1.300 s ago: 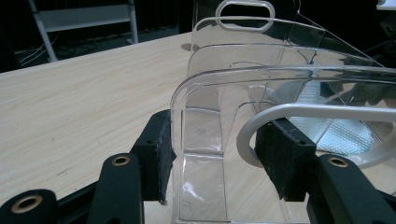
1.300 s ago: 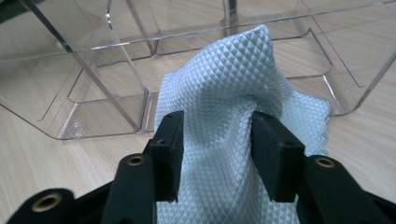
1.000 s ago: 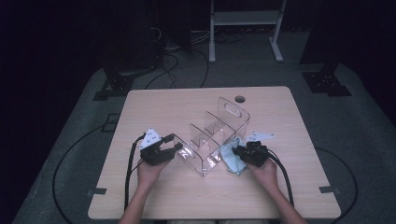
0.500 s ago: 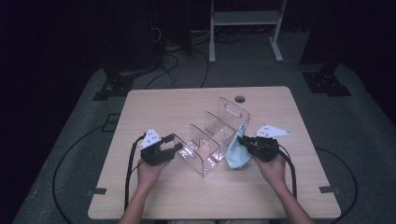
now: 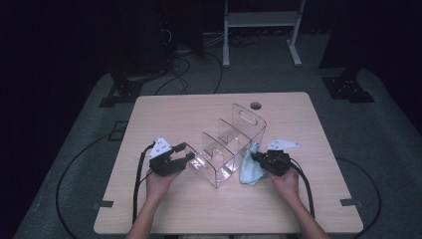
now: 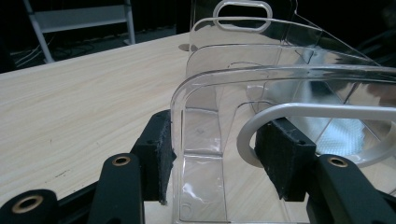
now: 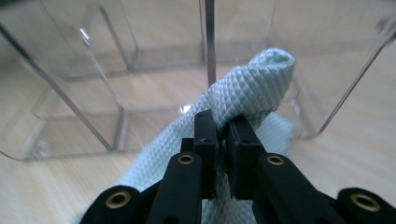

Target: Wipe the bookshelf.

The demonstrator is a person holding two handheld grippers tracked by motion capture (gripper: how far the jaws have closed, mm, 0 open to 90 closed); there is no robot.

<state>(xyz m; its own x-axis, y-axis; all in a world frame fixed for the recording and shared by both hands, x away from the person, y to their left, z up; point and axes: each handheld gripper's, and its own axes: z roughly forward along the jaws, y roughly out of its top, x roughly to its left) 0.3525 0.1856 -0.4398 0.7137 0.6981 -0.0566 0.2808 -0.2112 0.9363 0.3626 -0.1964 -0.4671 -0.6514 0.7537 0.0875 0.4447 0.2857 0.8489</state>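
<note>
A clear plastic organizer (image 5: 231, 149) with several dividers stands on the table, running from front left to back right. My left gripper (image 5: 188, 155) is at its near left end. In the left gripper view the gripper (image 6: 219, 158) is shut on the organizer's (image 6: 280, 79) curved end wall, a pad on each side. My right gripper (image 5: 256, 158) is by the organizer's right side, shut on a light blue waffle cloth (image 5: 247, 172). The right gripper view shows the gripper (image 7: 223, 126) pinching a fold of the cloth (image 7: 261, 79) just in front of the clear walls (image 7: 93, 79).
The wooden table (image 5: 199, 114) has a round cable hole (image 5: 256, 105) near its back edge. Beyond the table stand a white metal frame (image 5: 259, 20) and dark stand feet (image 5: 124, 92) on the floor. Cables trail from both grippers off the front edge.
The right gripper has lifted the cloth slightly and brought it up against the organizer's right side; the cloth now hangs from the jaws. The left gripper has stayed put.
</note>
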